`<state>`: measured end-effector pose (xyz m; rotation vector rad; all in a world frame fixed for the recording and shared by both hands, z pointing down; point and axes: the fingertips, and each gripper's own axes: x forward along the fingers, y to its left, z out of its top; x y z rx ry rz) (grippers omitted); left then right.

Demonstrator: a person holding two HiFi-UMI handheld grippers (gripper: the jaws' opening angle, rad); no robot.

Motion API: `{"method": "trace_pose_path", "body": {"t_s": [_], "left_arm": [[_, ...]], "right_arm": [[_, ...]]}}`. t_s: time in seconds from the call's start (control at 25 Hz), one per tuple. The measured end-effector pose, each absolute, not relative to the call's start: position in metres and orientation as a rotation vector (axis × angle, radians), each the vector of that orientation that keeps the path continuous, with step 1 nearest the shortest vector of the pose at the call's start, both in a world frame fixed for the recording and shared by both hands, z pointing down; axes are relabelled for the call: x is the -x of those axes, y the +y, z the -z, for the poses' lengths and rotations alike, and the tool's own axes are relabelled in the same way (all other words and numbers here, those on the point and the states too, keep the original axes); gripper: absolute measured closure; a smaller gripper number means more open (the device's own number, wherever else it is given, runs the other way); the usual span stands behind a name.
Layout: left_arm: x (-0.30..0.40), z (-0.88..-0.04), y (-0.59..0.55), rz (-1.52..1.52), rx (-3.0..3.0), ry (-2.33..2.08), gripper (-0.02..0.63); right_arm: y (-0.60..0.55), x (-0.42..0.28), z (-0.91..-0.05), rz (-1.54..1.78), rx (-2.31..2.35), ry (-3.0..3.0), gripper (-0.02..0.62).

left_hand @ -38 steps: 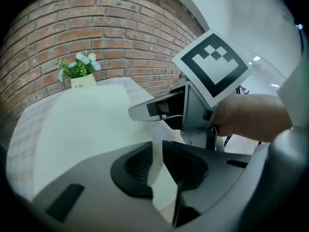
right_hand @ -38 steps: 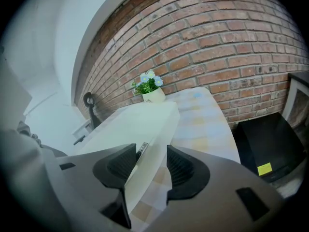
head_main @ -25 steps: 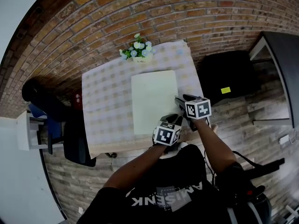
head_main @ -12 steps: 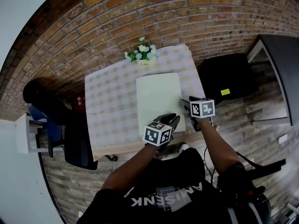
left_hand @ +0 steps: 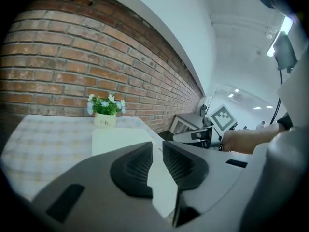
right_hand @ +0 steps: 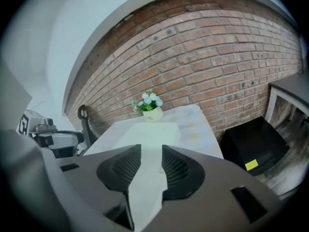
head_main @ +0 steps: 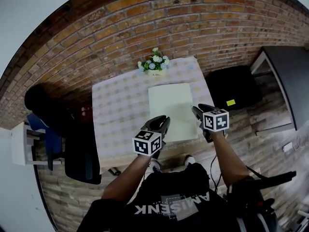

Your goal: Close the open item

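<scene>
A flat white slab-like item point(head_main: 174, 110) lies shut and level on the checked tablecloth point(head_main: 116, 115), right of the table's middle. My left gripper point(head_main: 164, 120) hangs above the table's front edge just left of the item, its jaws a narrow gap apart with nothing in them. My right gripper point(head_main: 196, 110) hovers at the item's front right corner. Its jaws have just been closing, and nothing is between them. In the left gripper view, the gripper point(left_hand: 157, 146) looks over the item point(left_hand: 120, 138). The right gripper point(right_hand: 151, 151) sees the item point(right_hand: 150, 132) the same way.
A small white pot of flowers point(head_main: 154, 64) stands at the table's far edge against the brick wall. A black chair point(head_main: 79, 151) sits left of the table. A black box point(head_main: 231, 86) with a yellow label rests on the floor at the right, beside a dark desk point(head_main: 285, 76).
Both grippers have lifted away from the white item's front edge. The left one has swung out to the left and up. The right one rose beside the item's corner.
</scene>
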<state>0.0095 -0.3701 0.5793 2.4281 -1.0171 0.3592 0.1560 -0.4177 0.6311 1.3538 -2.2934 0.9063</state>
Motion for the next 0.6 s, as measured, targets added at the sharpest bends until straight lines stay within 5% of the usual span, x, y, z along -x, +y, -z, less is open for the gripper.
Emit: {"method": "trace_pose_path", "body": {"t_s": [0.6], "left_arm": [[0.129,-0.464,-0.382,-0.117,-2.556,-1.307,0.592]], "right_arm": [[-0.372,-0.109,-0.472,-0.564,-1.548,-2.452,0.54]]}}
